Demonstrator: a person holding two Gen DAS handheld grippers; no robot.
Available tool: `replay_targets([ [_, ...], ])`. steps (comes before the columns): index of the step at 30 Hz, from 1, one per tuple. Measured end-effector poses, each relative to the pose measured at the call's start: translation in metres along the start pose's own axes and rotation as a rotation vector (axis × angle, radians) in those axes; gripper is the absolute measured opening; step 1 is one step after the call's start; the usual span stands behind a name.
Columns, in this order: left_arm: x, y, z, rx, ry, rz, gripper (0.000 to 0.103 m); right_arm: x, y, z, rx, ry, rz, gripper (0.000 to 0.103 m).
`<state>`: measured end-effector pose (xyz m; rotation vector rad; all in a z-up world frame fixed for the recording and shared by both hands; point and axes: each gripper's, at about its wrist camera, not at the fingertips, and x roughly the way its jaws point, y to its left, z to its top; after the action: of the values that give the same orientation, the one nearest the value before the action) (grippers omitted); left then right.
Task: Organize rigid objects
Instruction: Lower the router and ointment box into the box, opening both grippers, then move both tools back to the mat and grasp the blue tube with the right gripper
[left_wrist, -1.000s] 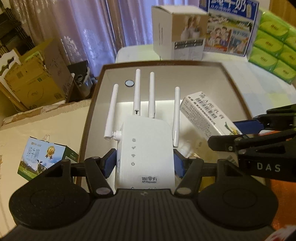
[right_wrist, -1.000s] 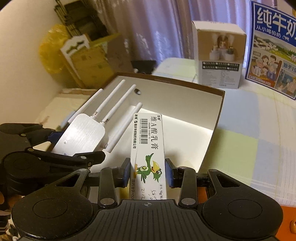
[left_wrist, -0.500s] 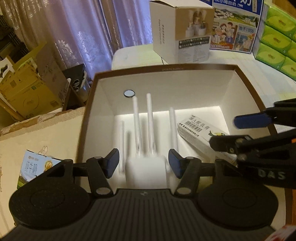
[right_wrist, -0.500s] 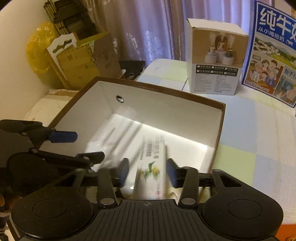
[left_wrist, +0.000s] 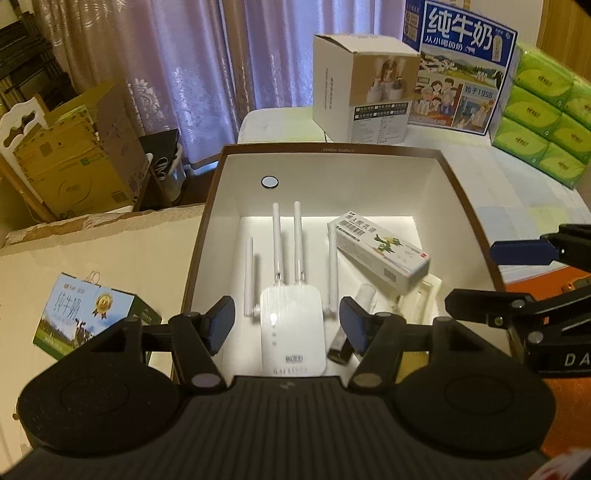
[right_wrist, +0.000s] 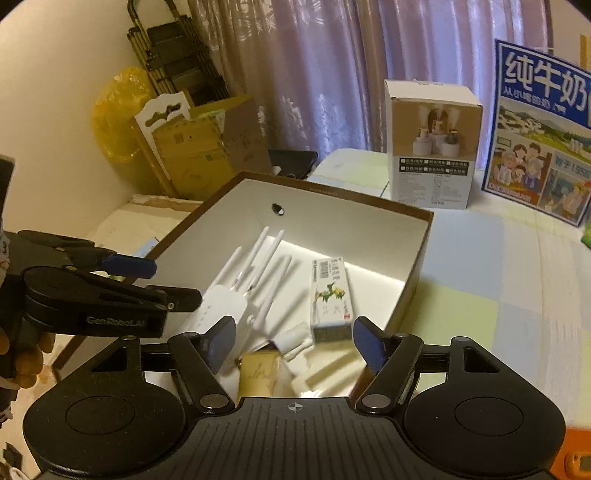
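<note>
Blue pads are seen spread on the left gripper (left_wrist: 287, 325), its jaws opening with nothing pressed between them; the white WiFi repeater (left_wrist: 290, 328) lies released below, on the floor of the open box (left_wrist: 207, 236) near its front wall. The right gripper (right_wrist: 295, 341) is likewise empty-handed, jaws opening above the white ointment carton (right_wrist: 330, 295), which rests flat toward the box's right wall with its barcode end pointing to the back wall. A snag is judged possible if either gripper is drawn away low: the repeater's four thin antennas, fanned toward the back wall, could be caught and the unit dragged. Smaller items are crowded into the front right corner, too blurred to be named.
</note>
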<state>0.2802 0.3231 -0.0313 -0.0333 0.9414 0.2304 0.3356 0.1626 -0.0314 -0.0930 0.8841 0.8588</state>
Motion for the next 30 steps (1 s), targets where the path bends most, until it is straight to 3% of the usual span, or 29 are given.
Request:
replay_targets([
  [16, -0.075, -0.026, -0.047, -0.034, -0.048, 0.006, 0.059, -0.06, 0.013, -0.039, 0.027, -0.036, 0.041, 0.068],
  [30, -0.12, -0.108, -0.101, -0.087, -0.057, -0.01, 0.059, -0.128, -0.024, -0.105, 0.021, -0.019, 0.055, 0.068],
])
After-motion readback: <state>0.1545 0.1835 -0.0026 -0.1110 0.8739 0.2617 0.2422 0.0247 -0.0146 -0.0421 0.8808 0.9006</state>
